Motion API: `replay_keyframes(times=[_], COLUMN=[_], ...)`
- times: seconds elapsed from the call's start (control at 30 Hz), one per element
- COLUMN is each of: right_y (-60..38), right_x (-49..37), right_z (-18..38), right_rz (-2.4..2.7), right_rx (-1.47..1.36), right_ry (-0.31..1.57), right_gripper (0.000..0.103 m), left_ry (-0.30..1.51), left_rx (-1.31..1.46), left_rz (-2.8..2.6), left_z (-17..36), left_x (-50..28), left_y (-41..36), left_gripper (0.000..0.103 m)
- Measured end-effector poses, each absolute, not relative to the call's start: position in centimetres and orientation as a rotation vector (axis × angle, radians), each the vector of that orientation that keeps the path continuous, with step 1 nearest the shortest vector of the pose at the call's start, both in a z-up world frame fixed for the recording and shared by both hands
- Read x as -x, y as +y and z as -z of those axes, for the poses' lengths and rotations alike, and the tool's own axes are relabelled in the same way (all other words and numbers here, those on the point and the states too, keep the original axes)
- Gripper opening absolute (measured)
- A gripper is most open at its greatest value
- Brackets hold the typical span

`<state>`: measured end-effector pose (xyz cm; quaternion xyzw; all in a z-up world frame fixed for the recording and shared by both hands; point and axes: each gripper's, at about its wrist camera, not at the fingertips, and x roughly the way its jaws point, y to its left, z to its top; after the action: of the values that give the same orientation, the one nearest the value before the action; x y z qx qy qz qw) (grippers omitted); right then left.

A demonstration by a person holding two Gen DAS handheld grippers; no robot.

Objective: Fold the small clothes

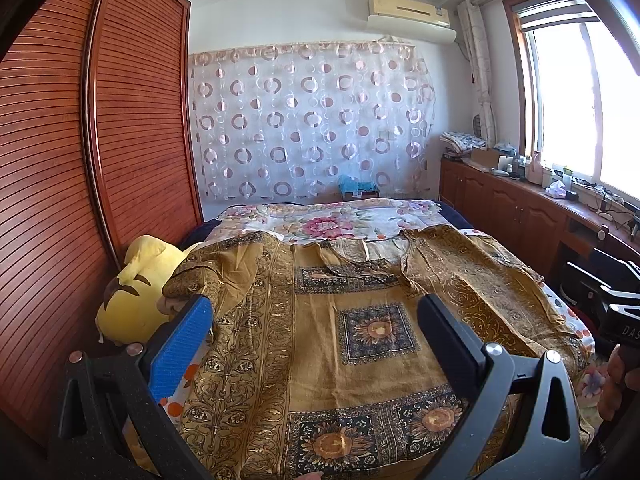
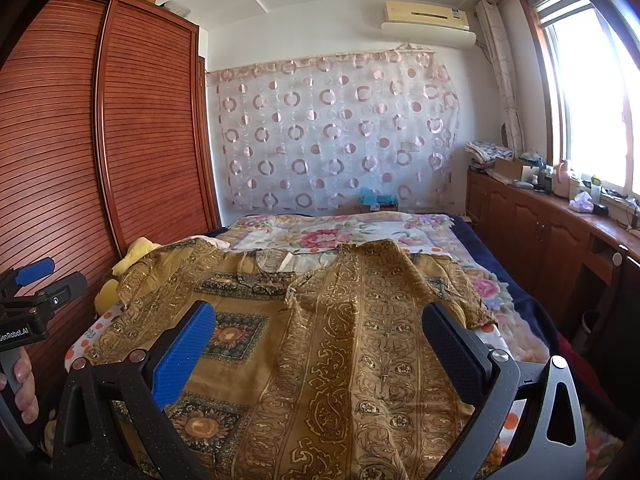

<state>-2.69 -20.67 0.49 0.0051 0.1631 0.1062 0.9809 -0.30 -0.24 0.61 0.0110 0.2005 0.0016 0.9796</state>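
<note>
Left claw (image 1: 316, 320): released, fingers spread wide, nothing between them; it hangs over the lower centre of the left wrist view. Right claw (image 2: 316, 324): likewise released and empty, at the lower centre of the right wrist view. A hand (image 2: 20, 384) grips the left handle at the lower left edge of the right view.

Garment (image 1: 360, 340): an ochre-gold printed top with dark blue sunflower squares, spread flat and face up on the bed (image 1: 588, 336), filling the lower and middle frame. Neckline lies toward the far end; one sleeve extends to frame left, the other to frame right. Some wrinkling near the collar.

Bed surface: a white sheet with orange dots shows at the garment's near edges; beyond the collar lies a floral quilt (image 1: 320, 228) with pink blooms, over a dark blue layer.

Obstruction, middle left: a yellow plush toy (image 1: 140, 292) sits between bed and wardrobe, and the left sleeve rests partly on it.

Left side: a red-brown louvred wardrobe (image 1: 132, 120) stands just beside the bed.

Right side: low wooden cabinets whose desk (image 2: 580, 220) top runs under the window (image 2: 592, 92), carrying bottles, a box, tissues and folded fabric; items too small to itemise.

Far wall: a sheer curtain (image 1: 312, 120) with ring pattern, an air conditioner (image 1: 412, 16) above at upper right, a small blue object at the bed's far end.
</note>
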Motion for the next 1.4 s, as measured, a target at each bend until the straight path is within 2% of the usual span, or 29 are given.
replay_keyframes(times=[1.4], right_y=[-20.6], right_x=[2.9], right_z=[-0.5], right_rz=[-0.218], right_rx=[-0.014], right_ry=[0.31], right_gripper=[0.103], left_ry=[0.388], left_rx=[-0.027], left_rz=[-0.003], left_z=[-2.2], left_x=[1.1], left_y=[-0.7], left_gripper=[0.102])
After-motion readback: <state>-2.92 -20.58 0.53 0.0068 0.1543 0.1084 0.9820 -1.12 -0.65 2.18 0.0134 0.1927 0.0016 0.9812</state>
